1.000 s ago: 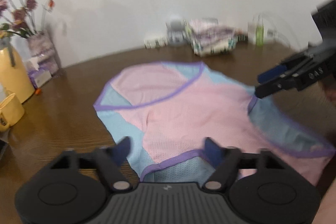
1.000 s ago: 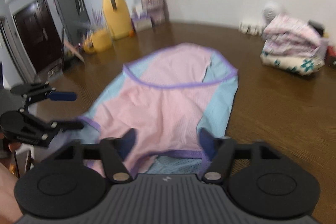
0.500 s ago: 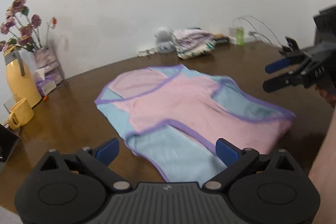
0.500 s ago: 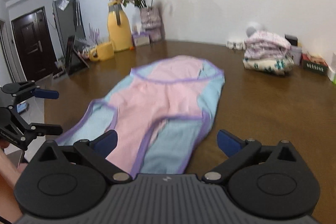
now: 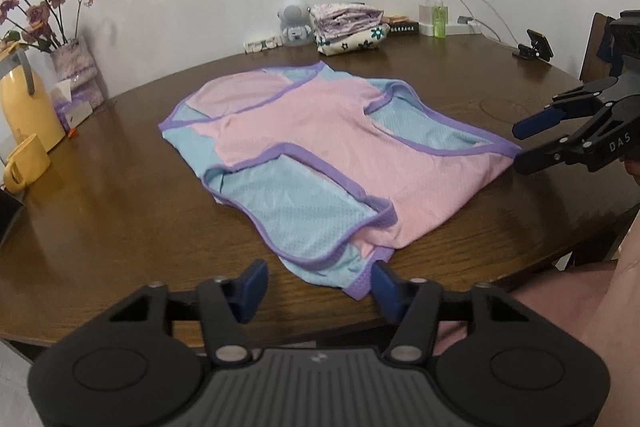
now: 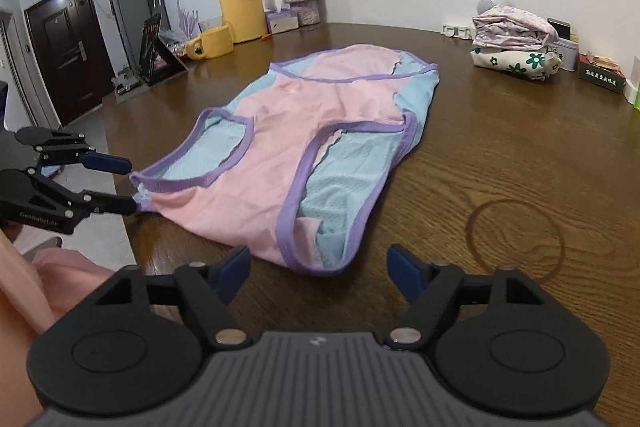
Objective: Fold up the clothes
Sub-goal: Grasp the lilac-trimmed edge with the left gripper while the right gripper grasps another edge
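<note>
A pink and light-blue sleeveless top [image 5: 320,131] with purple trim lies flat on the brown wooden table [image 5: 120,227], armholes toward me. My left gripper [image 5: 318,285] sits low at the near edge. Its jaws are closing, and the purple strap end [image 5: 358,289] lies between them beside the right finger without being pinched. In the right wrist view the left gripper [image 6: 128,183] brackets that same corner. My right gripper [image 6: 320,273] is closing too, with the other shoulder [image 6: 316,265] just ahead of its gap. The left wrist view shows the right gripper [image 5: 520,147] at the top's right corner.
A stack of folded clothes [image 6: 512,43] sits at the back by the wall. A yellow jug [image 5: 24,111], a yellow mug [image 5: 24,163] and a vase of flowers [image 5: 76,75] stand on the left side. The table's near edge and a person's leg [image 5: 560,291] are close.
Both grippers drew back from over the top to its near corners and sank lower. Their jaws spread wide half a second ago and are narrower now. The top lies spread out.
</note>
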Available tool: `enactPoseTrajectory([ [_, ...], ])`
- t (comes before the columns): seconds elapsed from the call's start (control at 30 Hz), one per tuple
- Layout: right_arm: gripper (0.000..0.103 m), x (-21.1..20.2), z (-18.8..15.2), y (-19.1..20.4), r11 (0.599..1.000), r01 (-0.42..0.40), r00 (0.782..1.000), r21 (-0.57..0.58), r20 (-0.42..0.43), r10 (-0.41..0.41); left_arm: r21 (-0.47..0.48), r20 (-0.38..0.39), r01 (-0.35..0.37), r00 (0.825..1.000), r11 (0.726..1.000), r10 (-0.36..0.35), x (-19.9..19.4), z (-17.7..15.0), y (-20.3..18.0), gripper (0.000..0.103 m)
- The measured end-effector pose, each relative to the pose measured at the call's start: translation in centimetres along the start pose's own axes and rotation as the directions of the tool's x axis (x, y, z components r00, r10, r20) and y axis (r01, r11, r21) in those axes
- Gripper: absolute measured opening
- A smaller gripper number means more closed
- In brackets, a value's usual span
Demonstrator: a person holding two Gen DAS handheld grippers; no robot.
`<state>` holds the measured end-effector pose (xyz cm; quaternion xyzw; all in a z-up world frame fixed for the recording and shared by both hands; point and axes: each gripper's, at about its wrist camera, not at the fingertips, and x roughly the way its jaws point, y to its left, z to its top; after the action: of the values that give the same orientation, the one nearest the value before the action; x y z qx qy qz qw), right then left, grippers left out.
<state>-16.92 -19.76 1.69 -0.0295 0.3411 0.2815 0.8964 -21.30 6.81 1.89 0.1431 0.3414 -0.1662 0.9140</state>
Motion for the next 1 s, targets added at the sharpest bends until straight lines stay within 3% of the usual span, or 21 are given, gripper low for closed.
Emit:
enactPoseTrajectory([
  [0.07,0.060,0.2,-0.1,0.1,1.000,0.012,1.000,-0.007,-0.013,-0.012,-0.006,-0.008,0.006,1.000,1.000,-0.006,0.0,0.0,-0.1,0.043],
  [0.5,0.052,0.8,0.0,0.3,1.000,0.001,1.000,0.006,-0.013,-0.001,-0.064,-0.004,0.046,0.999,0.997,-0.047,0.6,0.5,0.0,0.042],
  [0.6,0.042,1.1,0.3,0.3,1.000,0.008,1.000,0.000,-0.014,-0.008,-0.073,-0.014,0.055,0.998,0.996,-0.056,1.1,0.7,-0.1,0.041],
  [0.67,0.028,1.4,0.4,0.4,1.000,0.007,1.000,-0.005,-0.018,-0.007,-0.075,-0.024,0.057,0.998,0.996,-0.059,1.5,0.7,-0.3,0.027],
  [0.87,0.011,1.6,1.0,1.0,0.999,-0.008,0.999,-0.048,-0.034,0.006,-0.085,-0.026,0.059,0.998,0.995,-0.061,1.8,0.9,-0.4,0.005],
  [1.0,0.009,1.4,1.7,1.3,0.998,-0.017,0.999,-0.064,-0.029,0.015,-0.077,-0.009,0.058,0.998,0.995,-0.059,1.5,1.0,-0.3,0.004],
])
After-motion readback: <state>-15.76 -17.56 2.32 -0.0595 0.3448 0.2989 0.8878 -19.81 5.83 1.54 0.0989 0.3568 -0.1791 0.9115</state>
